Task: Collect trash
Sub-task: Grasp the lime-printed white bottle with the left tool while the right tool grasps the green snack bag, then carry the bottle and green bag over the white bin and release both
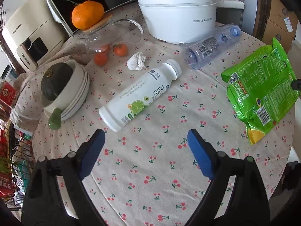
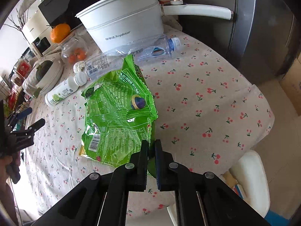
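Note:
A green snack bag (image 2: 116,116) lies crumpled on the cherry-print tablecloth (image 2: 207,98). My right gripper (image 2: 151,146) is shut on the bag's near right edge. The bag also shows in the left wrist view (image 1: 263,92) at the right. A white drink bottle (image 1: 141,92) lies on its side ahead of my left gripper (image 1: 144,137), which is open and empty just above the cloth. A clear plastic bottle (image 1: 210,46) lies beside the pot. A crumpled white tissue (image 1: 136,61) lies past the white bottle.
A white electric pot (image 1: 176,11) stands at the back. A glass jug (image 1: 105,37) carries an orange (image 1: 87,15), small tangerines (image 1: 120,50) beside it. Stacked bowls (image 1: 73,90) hold a dark squash at left. A white appliance (image 1: 28,35) stands far left. Table edge at right, chair (image 2: 252,179) below.

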Demonstrator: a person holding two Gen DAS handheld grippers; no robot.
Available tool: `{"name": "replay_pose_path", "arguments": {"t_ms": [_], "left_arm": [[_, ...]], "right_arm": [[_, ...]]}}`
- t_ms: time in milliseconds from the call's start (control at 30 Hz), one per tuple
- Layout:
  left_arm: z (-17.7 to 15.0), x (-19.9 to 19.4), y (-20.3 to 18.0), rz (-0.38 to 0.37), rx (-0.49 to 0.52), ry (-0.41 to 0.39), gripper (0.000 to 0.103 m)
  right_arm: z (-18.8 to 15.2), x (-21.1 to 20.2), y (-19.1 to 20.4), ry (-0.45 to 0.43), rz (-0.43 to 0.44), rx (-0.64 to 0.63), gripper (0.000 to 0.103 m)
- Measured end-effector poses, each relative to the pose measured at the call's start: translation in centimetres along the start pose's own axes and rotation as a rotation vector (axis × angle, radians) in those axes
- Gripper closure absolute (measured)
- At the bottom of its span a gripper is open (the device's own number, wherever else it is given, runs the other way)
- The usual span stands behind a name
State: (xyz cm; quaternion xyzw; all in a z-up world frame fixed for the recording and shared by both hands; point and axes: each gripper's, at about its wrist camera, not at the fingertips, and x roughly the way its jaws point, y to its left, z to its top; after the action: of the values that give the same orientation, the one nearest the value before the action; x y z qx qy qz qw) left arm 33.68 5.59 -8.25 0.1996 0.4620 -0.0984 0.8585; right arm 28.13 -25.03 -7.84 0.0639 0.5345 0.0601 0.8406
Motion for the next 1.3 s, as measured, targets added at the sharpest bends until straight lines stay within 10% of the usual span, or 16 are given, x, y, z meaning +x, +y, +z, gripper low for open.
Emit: {"name": "replay_pose_path", "arguments": {"t_ms": [433, 700, 1300], "left_arm": [[5.6, 8.6, -0.2, 0.006, 0.197, 0.154, 0.028], [3.6, 8.0, 0.7, -0.069, 0.036, 0.22, 0.051], [-11.1, -4.3, -4.7, -0.172, -0.36, 0.163, 0.052]], "right_arm": [[-0.4, -1.3, -3.7, 0.014, 0.003, 0.017, 0.096], [-0.7, -1.8, -4.1, 0.022, 0.027, 0.025, 0.096], [-2.5, -6.8, -2.3, -0.09, 0.103, 0.011, 0.096]]}}
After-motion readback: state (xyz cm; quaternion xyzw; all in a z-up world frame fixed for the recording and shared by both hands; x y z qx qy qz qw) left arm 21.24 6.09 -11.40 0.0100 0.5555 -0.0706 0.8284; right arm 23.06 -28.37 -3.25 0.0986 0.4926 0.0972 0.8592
